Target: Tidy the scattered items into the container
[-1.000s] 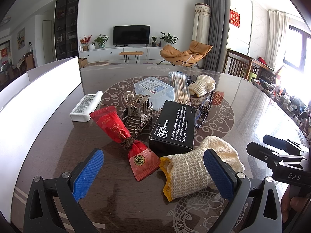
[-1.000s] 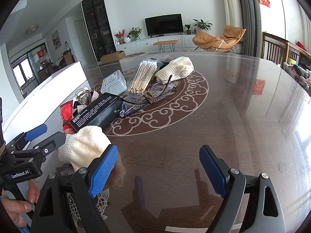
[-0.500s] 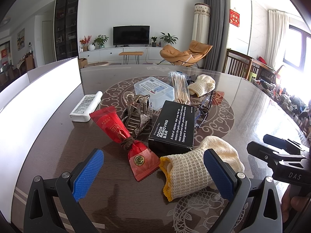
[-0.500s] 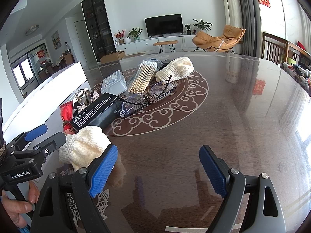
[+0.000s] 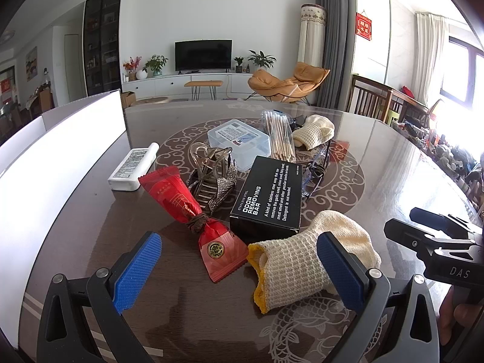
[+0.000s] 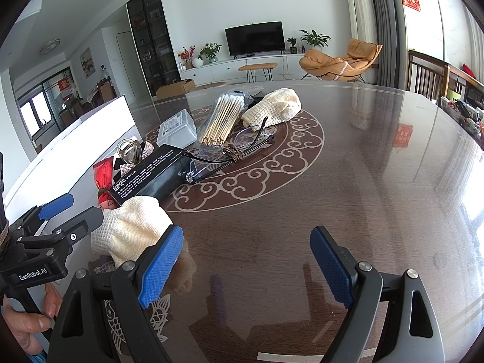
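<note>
A dark tabletop point(image 5: 378, 181) is carrying a black box point(image 5: 267, 201), red packet point(image 5: 193, 214), knit gloves point(image 5: 305, 260), clear case point(image 5: 239, 142) and white container point(image 5: 60, 157) along its left edge.

Black box point(image 5: 267, 195): "STAINLESS STEEL ODOR REMOVING BAR", usage text beneath. Right gripper point(image 5: 438, 251) body, left view: "DAS". Left gripper point(image 6: 45, 242) body, right view: "GenRobot.AI". Other labels illegible.

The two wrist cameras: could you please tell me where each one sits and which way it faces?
Left wrist: on the left gripper, angled down across the table at the clutter; its open blue pads show, plus the right gripper at right.
Right wrist: on the right gripper, angled down at bare tabletop; the left gripper and left hand show at left.
Shared: near knit glove, black box, television.
</note>
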Demonstrator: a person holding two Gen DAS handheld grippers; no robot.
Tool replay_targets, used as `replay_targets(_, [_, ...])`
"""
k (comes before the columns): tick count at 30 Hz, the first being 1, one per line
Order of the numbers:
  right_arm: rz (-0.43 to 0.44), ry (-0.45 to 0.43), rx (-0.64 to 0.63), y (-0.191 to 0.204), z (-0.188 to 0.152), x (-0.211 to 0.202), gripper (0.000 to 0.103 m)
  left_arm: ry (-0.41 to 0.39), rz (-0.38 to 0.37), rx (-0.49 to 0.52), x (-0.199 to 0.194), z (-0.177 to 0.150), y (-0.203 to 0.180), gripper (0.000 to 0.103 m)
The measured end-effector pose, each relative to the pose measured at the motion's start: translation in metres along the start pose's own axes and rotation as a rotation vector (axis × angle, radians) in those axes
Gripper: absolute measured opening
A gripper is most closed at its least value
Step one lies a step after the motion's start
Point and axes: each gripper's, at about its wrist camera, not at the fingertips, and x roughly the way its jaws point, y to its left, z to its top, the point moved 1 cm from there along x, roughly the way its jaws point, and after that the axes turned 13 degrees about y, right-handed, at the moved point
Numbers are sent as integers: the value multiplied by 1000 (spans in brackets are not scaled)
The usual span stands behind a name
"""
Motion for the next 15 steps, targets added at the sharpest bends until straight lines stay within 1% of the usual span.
replay_targets(7, [0,0,0,-1,0,0,87,-1,0,5,0,0,0,103])
replay_targets(11, [-1,9,-1,0,1,1,87,16,-9,24,0,4,10,103])
replay_targets(15, [2,68,-10,2,4,7,87,26,50,12,-5,9,33,103])
